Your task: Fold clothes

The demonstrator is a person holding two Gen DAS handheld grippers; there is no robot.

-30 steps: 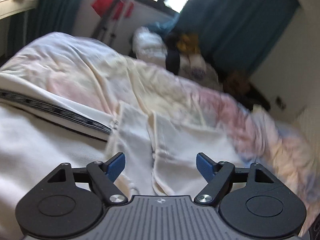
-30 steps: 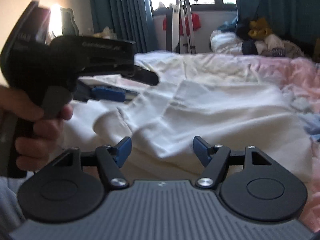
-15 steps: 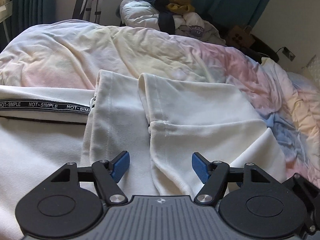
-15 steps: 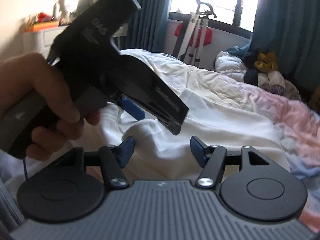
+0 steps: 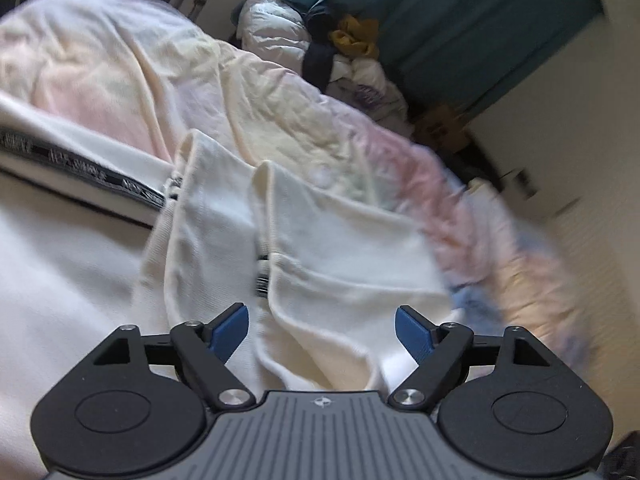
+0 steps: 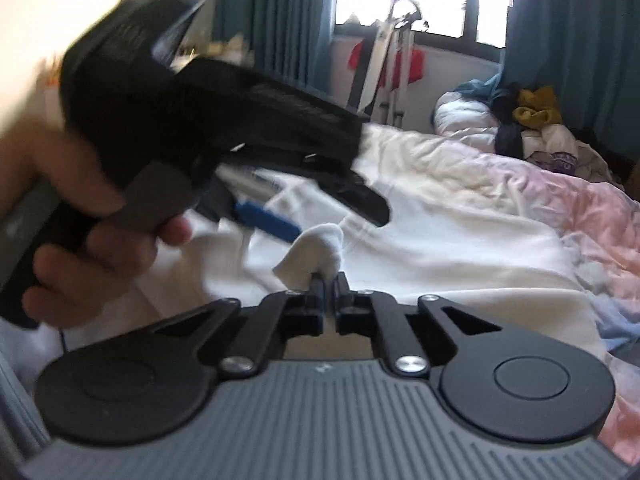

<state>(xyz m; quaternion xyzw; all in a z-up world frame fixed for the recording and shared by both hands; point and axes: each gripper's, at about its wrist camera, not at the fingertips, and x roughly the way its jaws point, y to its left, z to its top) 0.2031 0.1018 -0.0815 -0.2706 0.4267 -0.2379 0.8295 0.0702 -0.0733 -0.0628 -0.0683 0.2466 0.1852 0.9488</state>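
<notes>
Pinching a bunched corner of the white cotton garment (image 6: 316,248), the right gripper (image 6: 329,280) has its jaws clamped shut on the cloth, low on the pastel tie-dye quilt (image 6: 568,208) where the garment lies spread. The left gripper (image 5: 322,330), carried by the person's hand (image 6: 92,240), hangs just above the garment's folded hem (image 5: 320,344), its blue pads (image 5: 230,330) opening with nothing pressed between them. This looks like the taking-hold step before a fold; next, I judge, the left claw must close on the neighbouring edge so both can lift together. The black printed band (image 5: 80,164) carries white lettering, too blurred to read.
</notes>
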